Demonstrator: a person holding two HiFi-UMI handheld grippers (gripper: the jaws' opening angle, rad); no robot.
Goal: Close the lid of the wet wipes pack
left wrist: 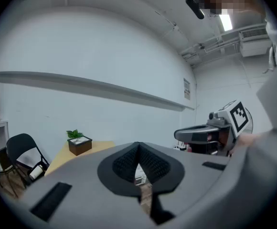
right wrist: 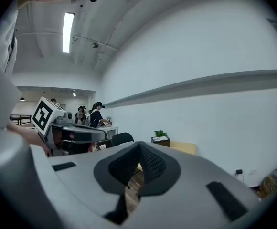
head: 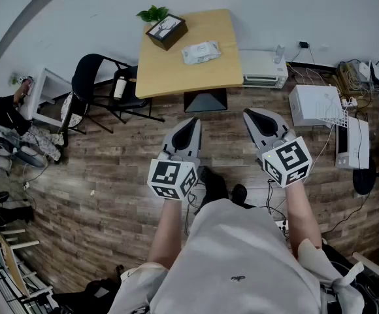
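Ahead, wood table [head: 176,70] against white wall [head: 78,12], wipes pack [head: 201,52] atop; plank floor [head: 111,169].

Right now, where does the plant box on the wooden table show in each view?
Head view: plant box at top centre, on the wooden table, far left corner.
Left gripper view: left of centre, slightly below the middle.
Right gripper view: small, just right of centre.
Shared landmark: the wooden table it stands on.

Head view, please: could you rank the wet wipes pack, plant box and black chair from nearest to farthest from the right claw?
1. wet wipes pack, middle of the table.
2. plant box, its far-left corner.
3. black chair, left of it.
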